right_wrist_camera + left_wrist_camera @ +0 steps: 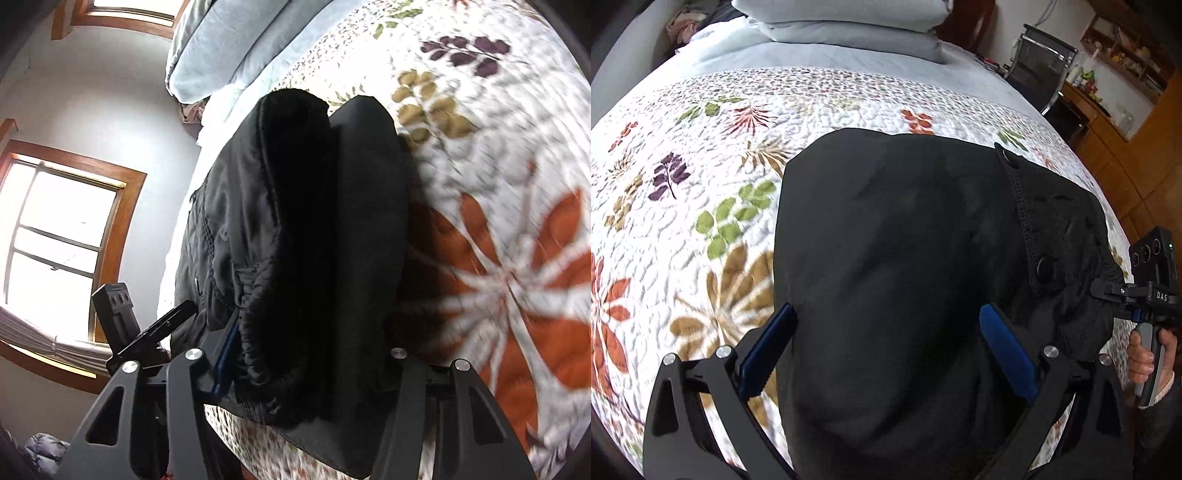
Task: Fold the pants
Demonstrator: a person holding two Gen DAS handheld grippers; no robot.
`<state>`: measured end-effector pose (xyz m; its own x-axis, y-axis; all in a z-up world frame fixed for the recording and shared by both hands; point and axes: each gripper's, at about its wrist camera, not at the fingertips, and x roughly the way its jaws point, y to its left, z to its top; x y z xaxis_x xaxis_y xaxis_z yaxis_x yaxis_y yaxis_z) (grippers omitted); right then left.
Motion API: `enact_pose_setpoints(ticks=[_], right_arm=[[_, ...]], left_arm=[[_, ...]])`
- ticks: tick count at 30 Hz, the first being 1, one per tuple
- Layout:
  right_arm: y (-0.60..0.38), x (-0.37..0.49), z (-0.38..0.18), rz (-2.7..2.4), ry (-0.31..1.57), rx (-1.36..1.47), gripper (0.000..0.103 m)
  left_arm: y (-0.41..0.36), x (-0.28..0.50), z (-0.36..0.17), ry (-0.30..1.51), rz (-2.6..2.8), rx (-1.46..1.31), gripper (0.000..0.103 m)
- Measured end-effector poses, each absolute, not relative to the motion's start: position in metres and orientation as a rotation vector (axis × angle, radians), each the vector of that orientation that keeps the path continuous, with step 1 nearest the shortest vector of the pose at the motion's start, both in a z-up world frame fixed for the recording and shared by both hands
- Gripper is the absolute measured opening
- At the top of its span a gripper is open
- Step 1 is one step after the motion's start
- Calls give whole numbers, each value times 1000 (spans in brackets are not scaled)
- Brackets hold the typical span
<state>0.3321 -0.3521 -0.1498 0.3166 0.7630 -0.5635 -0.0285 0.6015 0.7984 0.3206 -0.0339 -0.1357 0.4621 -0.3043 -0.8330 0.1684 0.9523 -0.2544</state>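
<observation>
While the left wrist view looks steeply down at the bed (683,192), the left hand-held gripper (886,354) straddles a thick fold of the black pants (886,258): its two blue pads (1006,354) stand wide apart with the dark cloth bulging up between them and reaching the inner face of each, so it appears to be closed on the bundle at a broad opening. Ahead of this gripper the pants run forward over the floral quilt (713,155), and a stitched flap with a round button (1044,266) lies ahead and to its right. Further right, a hand (1145,354) grips the handle of the right hand-held gripper (1104,295), whose fingers meet the crumpled edge of the cloth. Stacked pale blue bedding (849,33) sits well ahead at the far end of the bed. In the right wrist view, the right hand-held gripper (306,369) stands about half open and clamps the bunched, ribbed end of the pants (288,229), which fill the space between its fingers and rise ahead of it in a rolled mass. The quilt (498,184) lies to its right, blurred, and a window (62,229) is to its left.
</observation>
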Motion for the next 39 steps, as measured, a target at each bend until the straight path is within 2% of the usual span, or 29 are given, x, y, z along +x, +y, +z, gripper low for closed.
enact_pose_setpoints(ticks=[15,23,26,31,39], right_arm=[[-336,385,-160,572,1102,855,53],[-338,374,-162,558,1079,837,54],[-339,363,-163,555,1077,822,57],[-342,352,-156,517,1075,779,68],[-366,305,-127,405,1041,668,73]], left_arm=[[-15,411,-144,1002,-230,-138,101],[-8,434,-144,992,-221,-122,101],[-9,430,-142,983,-216,-111,101],[-1,418,-140,994,-189,-127,101],[25,370,-133,980,-128,-145,100]])
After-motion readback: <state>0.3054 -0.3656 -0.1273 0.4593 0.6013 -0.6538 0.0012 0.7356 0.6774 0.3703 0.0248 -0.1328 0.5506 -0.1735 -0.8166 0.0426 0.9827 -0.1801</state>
